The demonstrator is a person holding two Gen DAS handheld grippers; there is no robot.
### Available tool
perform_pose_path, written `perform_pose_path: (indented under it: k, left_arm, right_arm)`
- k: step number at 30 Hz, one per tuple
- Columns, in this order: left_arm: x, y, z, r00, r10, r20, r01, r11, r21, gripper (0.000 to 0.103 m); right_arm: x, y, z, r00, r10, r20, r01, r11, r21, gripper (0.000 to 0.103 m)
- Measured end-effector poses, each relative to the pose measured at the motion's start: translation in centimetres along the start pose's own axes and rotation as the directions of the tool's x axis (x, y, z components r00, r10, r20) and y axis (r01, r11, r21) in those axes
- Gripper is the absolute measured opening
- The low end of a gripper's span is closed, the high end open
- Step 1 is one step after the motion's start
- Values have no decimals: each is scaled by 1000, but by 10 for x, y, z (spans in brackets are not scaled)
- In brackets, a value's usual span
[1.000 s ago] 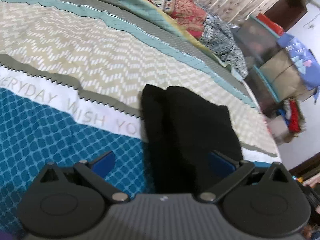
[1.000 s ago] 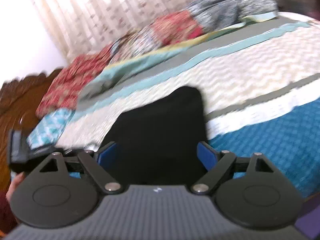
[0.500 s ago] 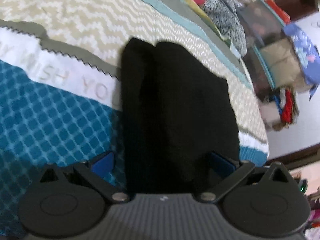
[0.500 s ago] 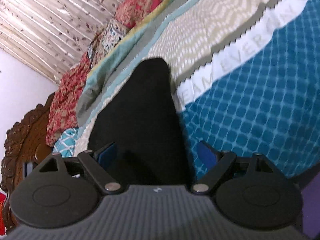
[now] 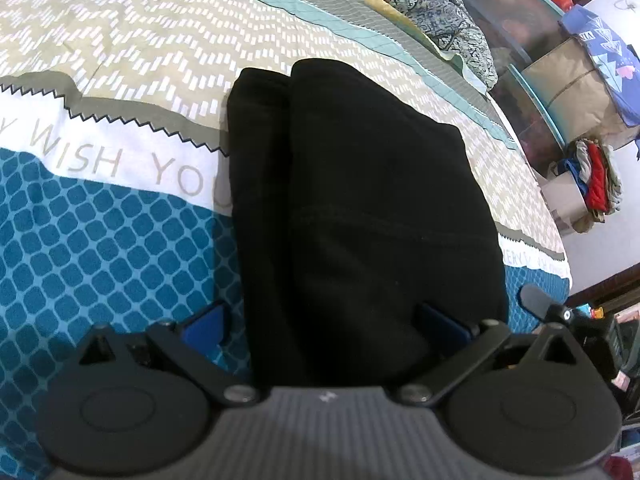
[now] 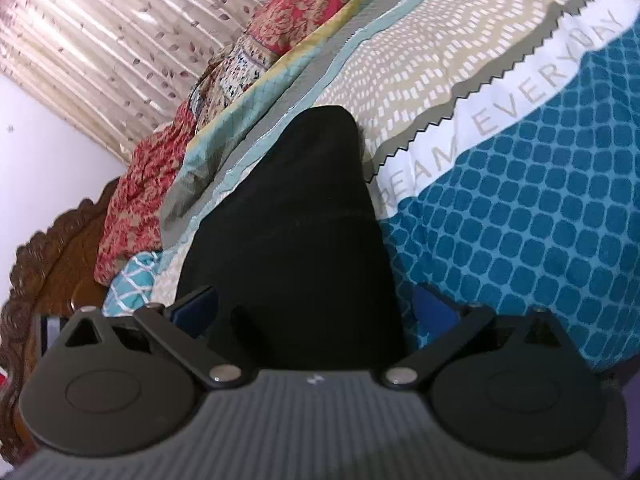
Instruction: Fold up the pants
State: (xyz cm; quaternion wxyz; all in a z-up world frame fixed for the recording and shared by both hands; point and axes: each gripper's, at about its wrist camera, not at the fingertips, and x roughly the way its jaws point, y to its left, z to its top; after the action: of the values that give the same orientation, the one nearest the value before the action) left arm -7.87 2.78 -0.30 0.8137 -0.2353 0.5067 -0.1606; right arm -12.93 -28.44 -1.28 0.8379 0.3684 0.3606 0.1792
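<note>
1. Bed (image 5: 120,264): printed bedspread (image 6: 520,216) in teal lattice, white band and beige chevron. Lettering on the band reads "WISH YO…" in the left view, "…REAM EVERYDAY" in the right.
2. Black pants (image 5: 360,208): folded into a compact stack, lying flat on the bedspread across the white band.
3. Left hand-held gripper (image 5: 324,326): jaws spread wide, blue pads astride the near end of the pants, nothing clamped.
4. Right hand-held gripper (image 6: 316,312): jaws opening, pants between them, pads not pressing.

Matt black cloth pants (image 5: 360,208) between the fingers, printed quilted cloth bedcover (image 5: 100,240) beneath, carved glossy wood headboard (image 6: 52,264) left
</note>
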Motion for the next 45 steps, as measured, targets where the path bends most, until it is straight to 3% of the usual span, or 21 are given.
perform_pose_path:
  k: [3, 10, 16, 18, 23, 24, 25, 26, 28, 31, 37, 40, 45]
  left_arm:
    - [0, 0, 0, 1000, 0, 2, 0, 1000, 3, 103]
    - [-1, -1, -3, 1000, 4, 8, -5, 1000, 13, 103]
    - [-2, 1, -4, 1000, -5, 10, 5, 1000, 12, 103]
    - [-2, 1, -4, 1000, -4, 10, 4, 1000, 7, 103]
    - [-3, -2, -2, 1000, 2, 4, -2, 1000, 10, 103]
    - [-3, -3, 0, 1000, -2, -4, 2, 1000, 9, 100]
    - [-6, -5, 2, 1000, -14, -8, 15, 1000, 8, 74]
    - [-10, -8, 6, 1000, -21, -6, 21, 1000, 13, 67]
    - [-25, -20, 16, 999, -13, 38, 10, 997, 72, 50]
    - [-45, -30, 40, 994, -30, 102, 17, 993, 118, 49]
    - [-66, -34, 124, 964, -49, 260, 10, 988, 151, 49]
    - [-66, -39, 171, 937, -45, 347, -22, 982, 186, 49]
    - [-34, -38, 228, 887, -62, 458, -61, 967, 248, 49]
  right_arm:
    - [-1, 0, 0, 1000, -2, 0, 2, 999, 33, 103]
    - [1, 7, -2, 1000, -27, 4, 27, 999, -20, 103]
    - [-6, -13, -5, 992, 14, 123, -39, 978, 203, 103]
    - [-5, -15, 0, 996, 23, 90, -41, 979, 202, 103]
    - [-1, -4, 3, 999, 30, -29, -28, 997, 72, 103]
    - [2, -1, 4, 998, 32, -56, -28, 997, 69, 99]
    - [6, 3, 5, 995, 33, -91, -26, 997, 79, 71]
    - [10, 9, 6, 991, 15, -129, -4, 996, 84, 56]
    - [10, 27, 7, 989, -12, -149, 19, 999, 40, 44]
    - [4, 57, 21, 992, 56, -112, -61, 997, -41, 42]
    - [33, 107, 78, 991, 129, -32, -133, 963, -233, 42]
    - [59, 128, 112, 987, 162, 21, -146, 931, -334, 42]
    - [107, 125, 149, 973, 188, 131, -115, 896, -428, 42]
